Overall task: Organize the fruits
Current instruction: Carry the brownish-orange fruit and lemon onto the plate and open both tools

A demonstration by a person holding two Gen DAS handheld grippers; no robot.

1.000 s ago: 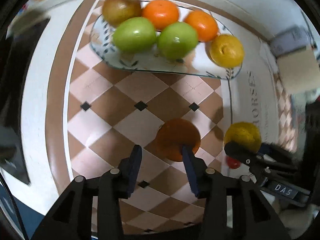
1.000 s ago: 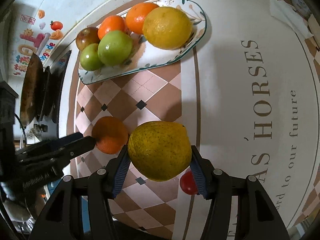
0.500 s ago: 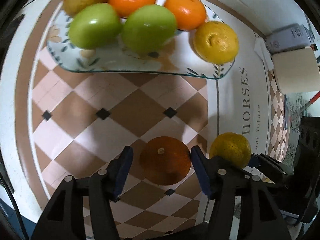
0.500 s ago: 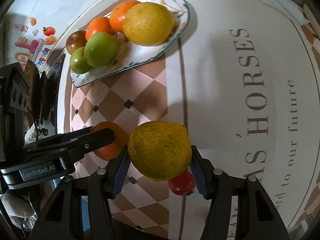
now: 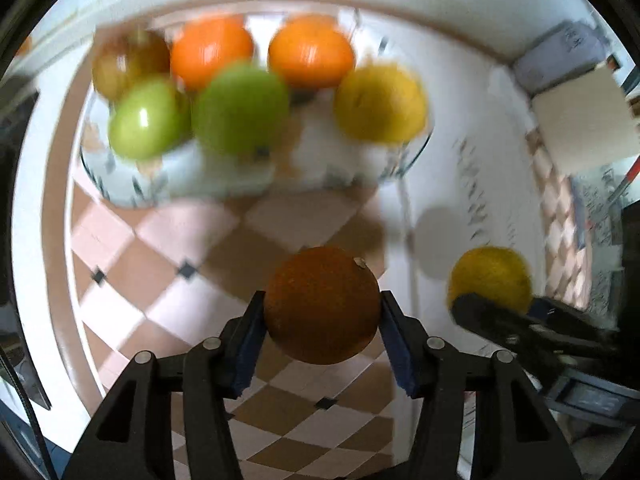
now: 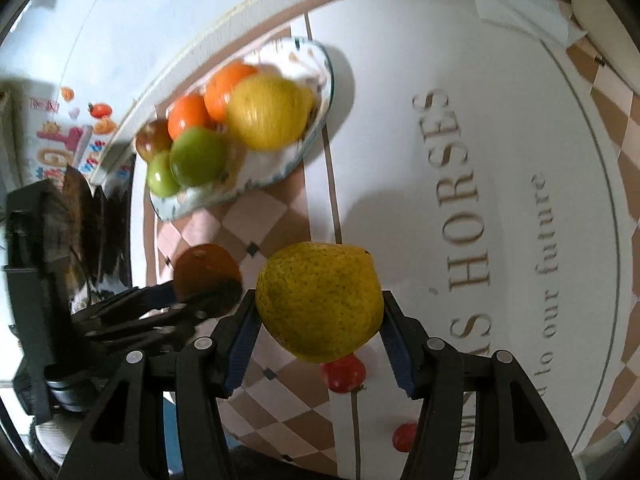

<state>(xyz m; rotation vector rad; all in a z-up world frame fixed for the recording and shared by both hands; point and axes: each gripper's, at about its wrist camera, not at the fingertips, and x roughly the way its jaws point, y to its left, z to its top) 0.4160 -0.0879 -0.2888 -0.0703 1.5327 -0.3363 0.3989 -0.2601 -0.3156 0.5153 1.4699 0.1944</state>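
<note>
A white tablecloth with a brown-and-pink checkered panel [image 6: 280, 216] is covering the table, its "HORSES" lettering [image 6: 460, 196] running alongside. A crumpled white paper napkin [image 6: 524, 8] is lying near the far edge, and colourful cartoon stickers [image 6: 64, 132] are showing on the wall.

Between us and the plate [image 5: 120, 196] we see an open stretch of checkered bench [image 5: 192, 236], nothing standing on it. The plate's back half is crowded with fruit; its near front strip [image 5: 320, 160] lies bare. The lettered white area [image 6: 500, 160] on our right is open. Two small red fruits [image 6: 344, 374] lie just under the right gripper [image 6: 320, 332], and the left gripper [image 6: 208, 292] sits close beside it.
</note>
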